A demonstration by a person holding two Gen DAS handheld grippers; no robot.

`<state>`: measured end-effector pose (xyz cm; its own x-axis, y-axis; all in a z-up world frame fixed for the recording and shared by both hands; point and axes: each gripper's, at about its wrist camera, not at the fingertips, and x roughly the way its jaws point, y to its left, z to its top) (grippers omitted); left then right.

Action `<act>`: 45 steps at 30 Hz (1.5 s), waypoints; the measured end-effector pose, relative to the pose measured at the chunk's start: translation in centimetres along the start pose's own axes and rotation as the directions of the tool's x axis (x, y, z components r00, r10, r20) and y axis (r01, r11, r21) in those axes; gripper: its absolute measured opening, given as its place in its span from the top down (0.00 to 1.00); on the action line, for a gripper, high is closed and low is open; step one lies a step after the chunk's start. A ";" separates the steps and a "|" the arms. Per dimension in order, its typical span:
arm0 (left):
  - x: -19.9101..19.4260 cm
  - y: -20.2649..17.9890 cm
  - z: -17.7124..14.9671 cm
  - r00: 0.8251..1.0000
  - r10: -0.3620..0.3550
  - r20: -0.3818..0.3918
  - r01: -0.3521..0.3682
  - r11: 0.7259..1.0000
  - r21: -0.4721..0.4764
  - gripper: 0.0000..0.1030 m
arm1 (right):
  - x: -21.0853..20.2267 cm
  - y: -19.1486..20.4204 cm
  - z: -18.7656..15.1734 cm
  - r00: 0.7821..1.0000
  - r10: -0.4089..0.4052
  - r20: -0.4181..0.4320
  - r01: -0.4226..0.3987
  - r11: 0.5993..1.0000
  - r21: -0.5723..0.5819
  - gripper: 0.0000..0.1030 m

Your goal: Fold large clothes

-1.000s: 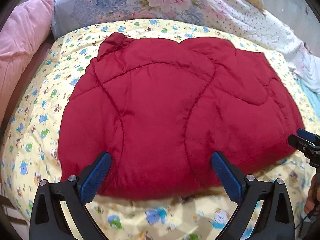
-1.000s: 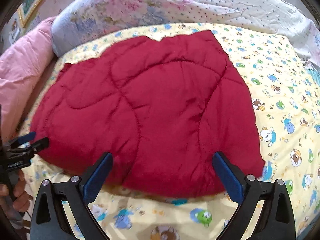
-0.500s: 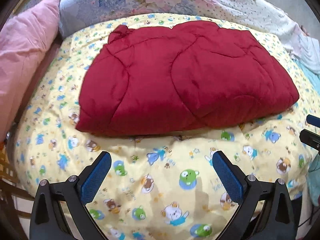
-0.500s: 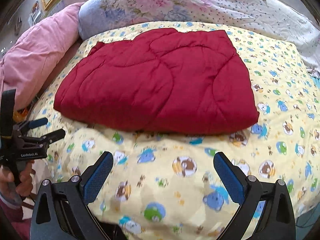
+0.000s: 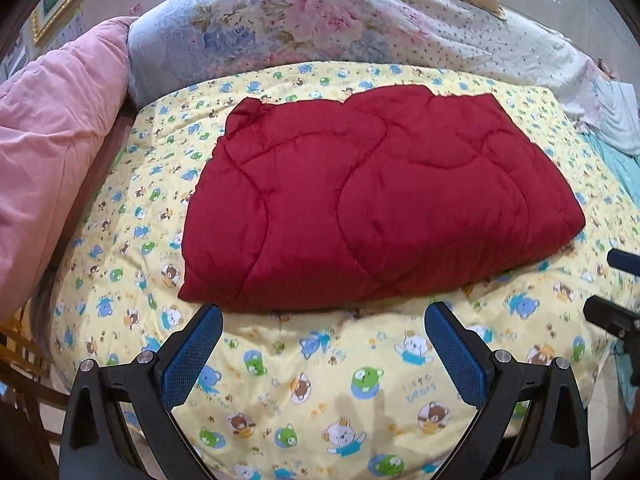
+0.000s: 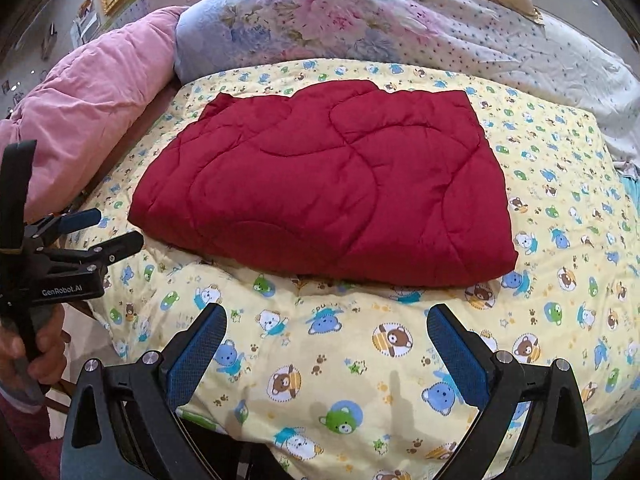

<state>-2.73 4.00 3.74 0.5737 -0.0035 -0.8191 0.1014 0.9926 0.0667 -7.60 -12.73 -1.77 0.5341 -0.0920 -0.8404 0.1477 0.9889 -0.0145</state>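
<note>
From the left wrist, the left gripper point(image 5: 320, 344) had its blue pads wide apart and held nothing, hanging over the near edge of the bed. The red quilt point(image 5: 376, 208) lay folded into a thick rectangle in the middle of the yellow sheet point(image 5: 320, 392), just beyond the fingertips and not touching them. A pink duvet point(image 5: 52, 160) was bunched along the left side, and a floral cover point(image 5: 304, 24) was heaped behind the quilt. At the right edge two dark fingertips of the right gripper point(image 5: 618, 292) showed, spread apart.

From the right wrist, the right gripper point(image 6: 324, 344) was likewise open wide and empty, above the sheet point(image 6: 360, 360) near the bed's front edge. The quilt point(image 6: 332, 192) sat flat ahead of it, its folded edge facing the camera, clear of the pads. The pink duvet point(image 6: 100, 96) lay to the left and the floral cover point(image 6: 340, 16) behind. At the far left a hand point(image 6: 36, 356) gripped the left gripper point(image 6: 108, 228), whose fingers stood apart near the quilt's left corner without touching it.
</note>
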 end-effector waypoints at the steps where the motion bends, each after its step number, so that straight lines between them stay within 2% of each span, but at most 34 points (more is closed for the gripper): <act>1: 0.1 0.0 0.1 1.000 0.002 0.000 -0.002 1.000 -0.002 0.01 | 0.4 -0.1 0.2 1.000 -0.001 -0.003 0.001 1.000 0.005 0.02; 15: 3.9 0.3 2.2 1.000 -0.002 -0.014 0.002 1.000 -0.021 0.01 | 2.8 -1.5 3.2 1.000 -0.002 0.020 0.000 0.997 0.074 0.02; 27: 4.3 0.0 2.5 1.000 -0.007 -0.018 0.006 0.999 -0.038 0.01 | 4.7 -1.6 4.0 1.000 -0.002 -0.015 0.003 0.997 0.080 0.02; 45: 4.0 -0.7 2.4 1.000 -0.005 -0.012 0.005 1.000 -0.030 0.01 | 4.6 -1.6 4.0 1.000 0.009 -0.013 -0.008 0.996 0.094 0.02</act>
<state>1.45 2.95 1.79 0.5638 -0.0072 -0.8259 0.0793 0.9958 0.0455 -2.04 -15.23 -3.47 0.5244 -0.0817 -0.8476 0.2212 0.9743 0.0429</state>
